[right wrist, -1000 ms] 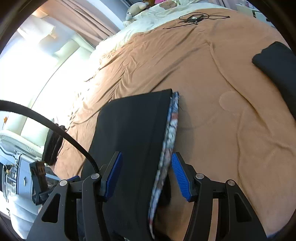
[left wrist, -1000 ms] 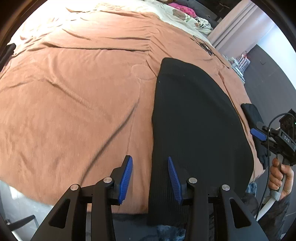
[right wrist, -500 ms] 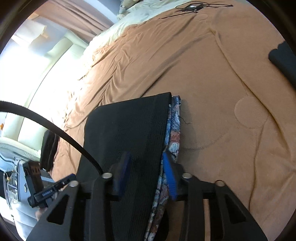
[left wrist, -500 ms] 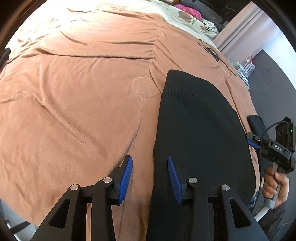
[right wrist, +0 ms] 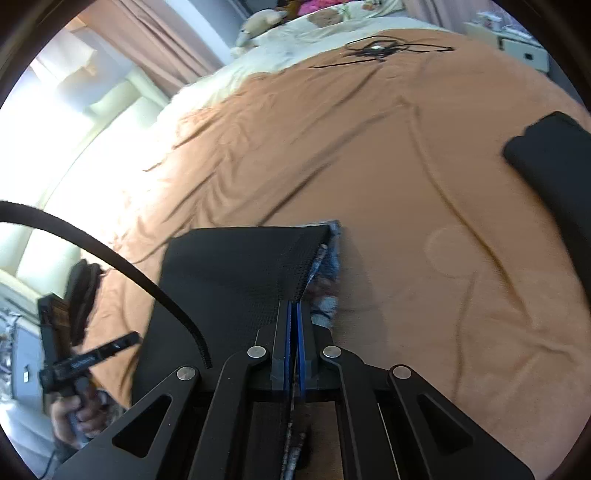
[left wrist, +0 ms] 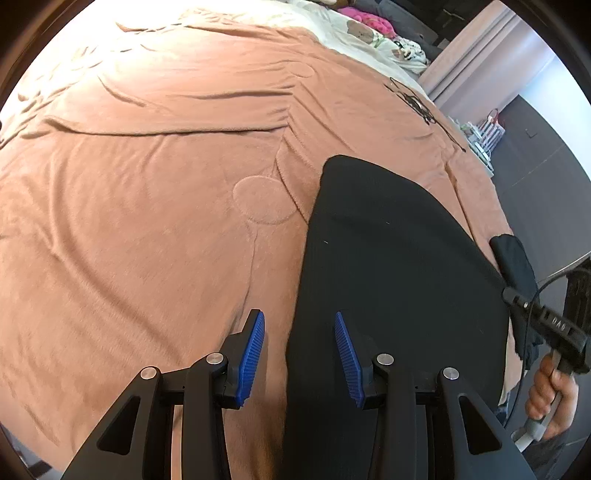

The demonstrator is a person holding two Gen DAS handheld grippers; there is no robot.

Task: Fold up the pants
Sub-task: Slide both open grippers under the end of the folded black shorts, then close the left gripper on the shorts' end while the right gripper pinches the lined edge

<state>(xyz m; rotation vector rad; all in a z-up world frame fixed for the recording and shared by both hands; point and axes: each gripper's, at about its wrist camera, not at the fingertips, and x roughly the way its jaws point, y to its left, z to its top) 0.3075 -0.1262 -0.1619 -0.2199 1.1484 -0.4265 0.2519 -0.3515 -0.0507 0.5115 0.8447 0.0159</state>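
Black pants (left wrist: 391,280) lie flat and long on the brown blanket (left wrist: 147,221). In the right wrist view the pants (right wrist: 236,273) show a patterned blue inner layer (right wrist: 328,266) along their right edge. My left gripper (left wrist: 299,350) is open, its fingers astride the left edge of the pants near the bed's near side. My right gripper (right wrist: 293,314) is shut on the pants' right edge and lifts that edge a little. Each view shows the other gripper held in a hand, at the far side of the pants.
A second dark folded garment (right wrist: 550,158) lies on the blanket to the right. A tangle of black cable (right wrist: 380,48) lies near the pillows (right wrist: 303,33). A small black cloth (left wrist: 517,266) hangs at the bed's edge.
My right gripper has closed on the pants' right edge and raised it slightly. My left gripper stayed open and moved forward along the pants' left edge.
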